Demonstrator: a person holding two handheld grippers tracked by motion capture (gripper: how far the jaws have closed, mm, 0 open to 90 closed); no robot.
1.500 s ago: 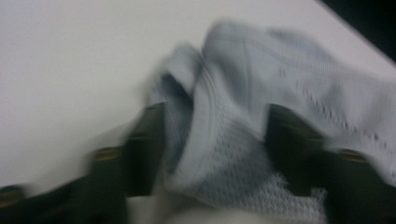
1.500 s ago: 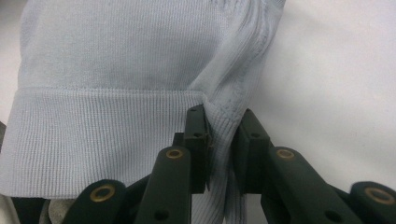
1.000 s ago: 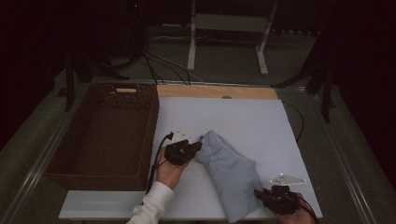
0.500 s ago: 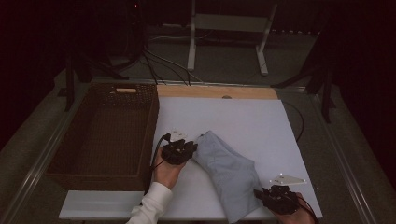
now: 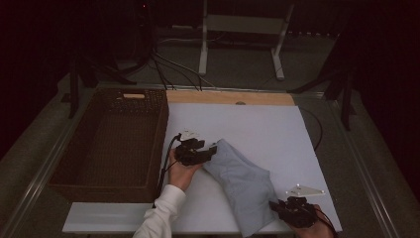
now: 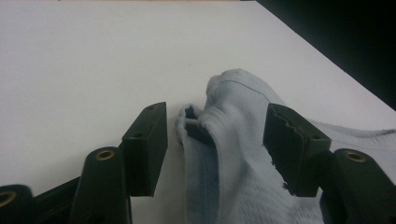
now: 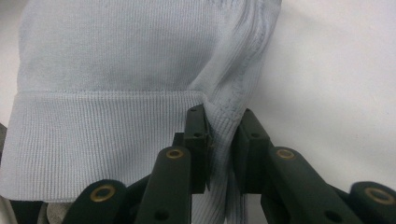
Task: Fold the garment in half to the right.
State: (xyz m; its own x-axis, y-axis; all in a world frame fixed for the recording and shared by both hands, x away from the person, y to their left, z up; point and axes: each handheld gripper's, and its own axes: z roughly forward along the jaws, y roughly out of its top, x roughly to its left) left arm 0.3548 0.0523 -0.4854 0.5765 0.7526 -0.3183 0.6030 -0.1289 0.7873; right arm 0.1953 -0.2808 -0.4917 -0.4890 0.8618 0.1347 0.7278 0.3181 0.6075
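A pale blue knitted garment [image 5: 241, 186] lies folded on the white worktop [image 5: 267, 129], stretched at a slant between the two grippers. The left gripper [image 5: 204, 152] sits at the garment's far end, and its fingers [image 6: 144, 149] have just been opening: they now stand apart with a bunched edge of the fabric lying loose between them, the left finger clear of the cloth and the right finger just beside the fold, neither pressing on it. The person's left hand [image 5: 181, 171], in a white sleeve [image 5: 161, 215], holds that gripper low over the worktop.

At the near end, the right gripper [image 5: 277, 206] has its fingers [image 7: 198, 140] clenched on a pinched-up ridge of the garment's ribbed hem [image 7: 93, 140], the fabric squeezed between the two pads. The rest of the hem spreads flat to the left of these fingers.

A dark wicker basket [image 5: 69, 163] stands on the far side of the left gripper from the garment, near the hand.
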